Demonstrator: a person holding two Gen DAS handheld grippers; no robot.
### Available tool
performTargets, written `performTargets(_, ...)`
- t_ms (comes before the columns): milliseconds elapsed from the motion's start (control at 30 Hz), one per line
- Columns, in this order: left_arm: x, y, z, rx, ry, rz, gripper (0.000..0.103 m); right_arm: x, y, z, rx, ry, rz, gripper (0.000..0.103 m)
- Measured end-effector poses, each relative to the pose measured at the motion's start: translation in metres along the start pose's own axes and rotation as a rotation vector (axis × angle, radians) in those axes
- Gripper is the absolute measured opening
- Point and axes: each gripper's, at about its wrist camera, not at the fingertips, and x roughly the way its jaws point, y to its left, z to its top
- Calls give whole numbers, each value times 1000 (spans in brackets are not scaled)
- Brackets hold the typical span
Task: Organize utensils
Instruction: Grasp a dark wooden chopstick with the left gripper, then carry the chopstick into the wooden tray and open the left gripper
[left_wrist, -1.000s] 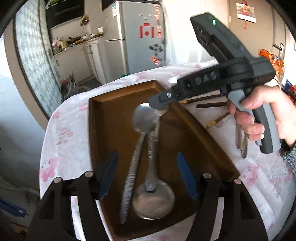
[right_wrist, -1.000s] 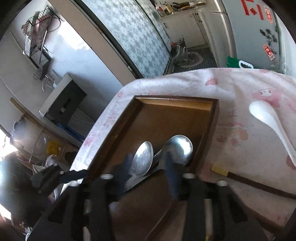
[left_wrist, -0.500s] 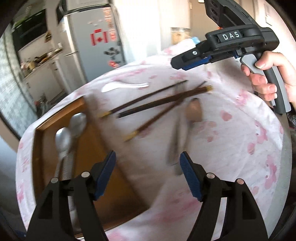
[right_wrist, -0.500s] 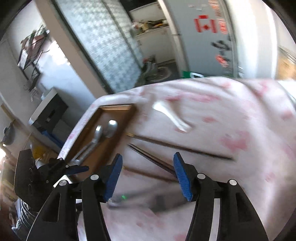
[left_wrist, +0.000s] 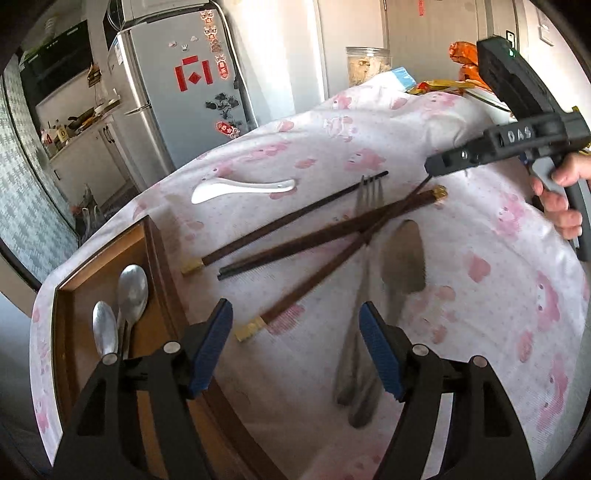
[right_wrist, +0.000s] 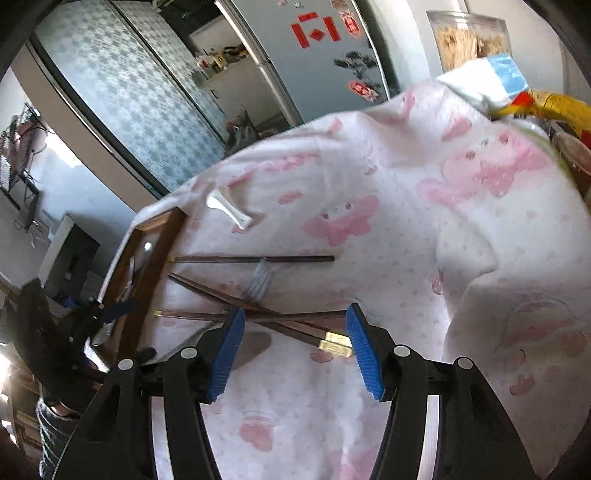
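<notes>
A brown wooden tray (left_wrist: 162, 291) at the left holds two metal spoons (left_wrist: 131, 291). On the pink-patterned cloth lie several dark chopsticks (left_wrist: 295, 221), a metal fork (left_wrist: 365, 229), a metal server (left_wrist: 402, 258) and a white ceramic spoon (left_wrist: 240, 186). My left gripper (left_wrist: 295, 341) is open and empty above the chopstick ends and fork handle. My right gripper (right_wrist: 295, 347) is open and empty over the gold-tipped chopstick ends (right_wrist: 332, 338); it also shows in the left wrist view (left_wrist: 443, 164). The tray (right_wrist: 147, 266) lies far left in the right wrist view.
A fridge (left_wrist: 184, 92) and kitchen counter stand beyond the table. A jar (left_wrist: 367, 66) and snack packets (right_wrist: 517, 85) sit at the far right end. The cloth bulges over something near the right (right_wrist: 480, 240).
Both grippers have swung away from the tray and its spoons to the loose utensils on the cloth. Both stay open and empty.
</notes>
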Motion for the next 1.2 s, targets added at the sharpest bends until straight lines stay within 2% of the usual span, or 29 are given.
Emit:
performTargets(200,9,6,4,6,14,-4,75,15,-12,3,36,26,12,58)
performTargets(267,13,6,6,20,18,-18,75,15,-13,4,36,22,10,50)
performTargets(300,16,6,7,25,24,-18,74,15,-13,5,34,22,9,41)
performTargets(400,23,7,9,21,50,-38,65,12,-13,6,38,15,24,28)
performTargets(433,24,7,10,18,54,-45,65,11,-13,6,37,11,33,24)
performTargets(633,35,2,14,38,103,-49,64,1,-5,9,20,-27,74,18)
performTargets(767,38,1,17,41,109,-58,62,-13,3,10,-3,-48,103,15)
performTargets(800,39,1,19,44,115,-57,61,-17,5,10,-8,-53,106,14)
performTargets(867,41,0,22,40,116,-57,48,-25,12,11,-28,-61,111,13)
performTargets(900,43,0,24,38,120,-51,35,-29,14,11,-35,-67,110,13)
performTargets(933,44,0,26,34,121,-49,27,-32,16,11,-40,-70,108,13)
performTargets(1200,27,-6,32,34,63,-36,25,-51,23,19,-55,-111,99,12)
